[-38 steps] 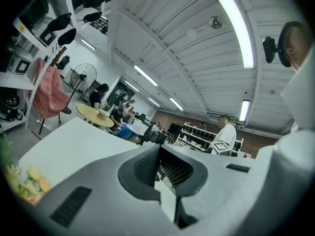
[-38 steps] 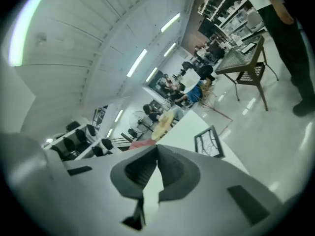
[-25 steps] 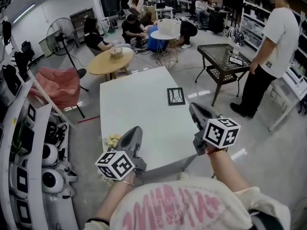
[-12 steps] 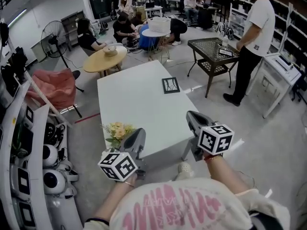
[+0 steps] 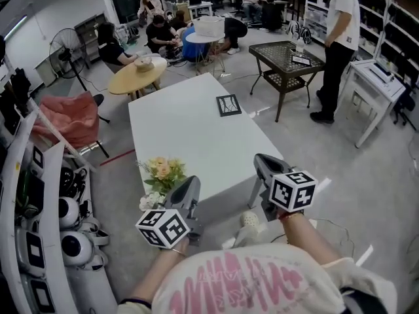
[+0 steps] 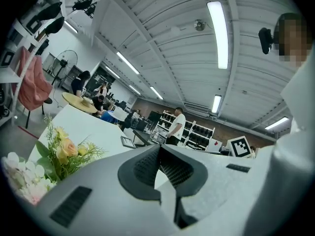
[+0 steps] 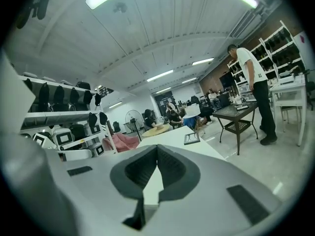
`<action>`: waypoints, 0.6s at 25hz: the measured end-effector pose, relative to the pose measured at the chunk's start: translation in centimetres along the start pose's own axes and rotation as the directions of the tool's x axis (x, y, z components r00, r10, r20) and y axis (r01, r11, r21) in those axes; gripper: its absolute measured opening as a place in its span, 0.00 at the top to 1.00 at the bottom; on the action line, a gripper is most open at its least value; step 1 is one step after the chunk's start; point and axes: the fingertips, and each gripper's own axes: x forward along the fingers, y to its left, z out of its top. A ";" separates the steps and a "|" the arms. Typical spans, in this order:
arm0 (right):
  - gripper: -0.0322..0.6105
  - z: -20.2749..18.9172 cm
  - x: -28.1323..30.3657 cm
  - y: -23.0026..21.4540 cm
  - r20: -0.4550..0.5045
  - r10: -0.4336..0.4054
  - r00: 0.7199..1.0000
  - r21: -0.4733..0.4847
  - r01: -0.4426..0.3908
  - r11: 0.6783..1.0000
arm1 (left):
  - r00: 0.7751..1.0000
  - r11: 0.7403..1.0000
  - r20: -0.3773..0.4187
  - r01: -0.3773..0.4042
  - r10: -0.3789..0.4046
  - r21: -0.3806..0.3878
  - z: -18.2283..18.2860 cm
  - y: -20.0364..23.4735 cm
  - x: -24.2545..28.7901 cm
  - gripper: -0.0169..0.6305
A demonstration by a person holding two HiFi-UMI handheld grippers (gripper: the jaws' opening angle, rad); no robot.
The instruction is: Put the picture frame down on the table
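The black picture frame [image 5: 228, 104] lies flat on the far right part of the white table [image 5: 196, 142]; it also shows small in the left gripper view [image 6: 129, 142] and the right gripper view [image 7: 192, 138]. Both grippers hover off the table's near edge, far from the frame. My left gripper [image 5: 189, 186] is shut with nothing in it, its jaws meeting at the tips [image 6: 160, 146]. My right gripper [image 5: 262, 162] is likewise shut and holds nothing [image 7: 157, 147].
A bunch of yellow and white flowers [image 5: 162, 172] sits at the table's near left corner. A black mesh table [image 5: 288, 61] and a standing person [image 5: 340, 18] are to the right. A round wooden table [image 5: 137, 76] and seated people are beyond; shelves [image 5: 26, 195] line the left.
The view and both grippers have drawn back from the table. The frame now lies farther off, and the flowers have come into view at the near corner.
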 end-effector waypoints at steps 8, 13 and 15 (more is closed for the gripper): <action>0.94 -1.1 -0.7 -0.2 -0.029 -0.026 0.999 -0.012 0.025 1.000 | 1.000 1.000 -0.017 0.004 -0.005 -0.018 -1.2 0.2 -0.3 0.97; 0.94 -2.0 -0.9 -0.6 -0.049 -0.041 0.998 -0.020 0.040 0.999 | 1.000 1.000 -0.019 0.016 -0.016 -0.026 -1.6 0.1 0.0 0.97; 0.94 -2.0 -0.8 -1.3 -0.054 -0.046 0.997 -0.017 0.045 0.999 | 1.000 1.000 -0.021 0.015 -0.015 -0.027 -1.7 0.1 0.5 0.97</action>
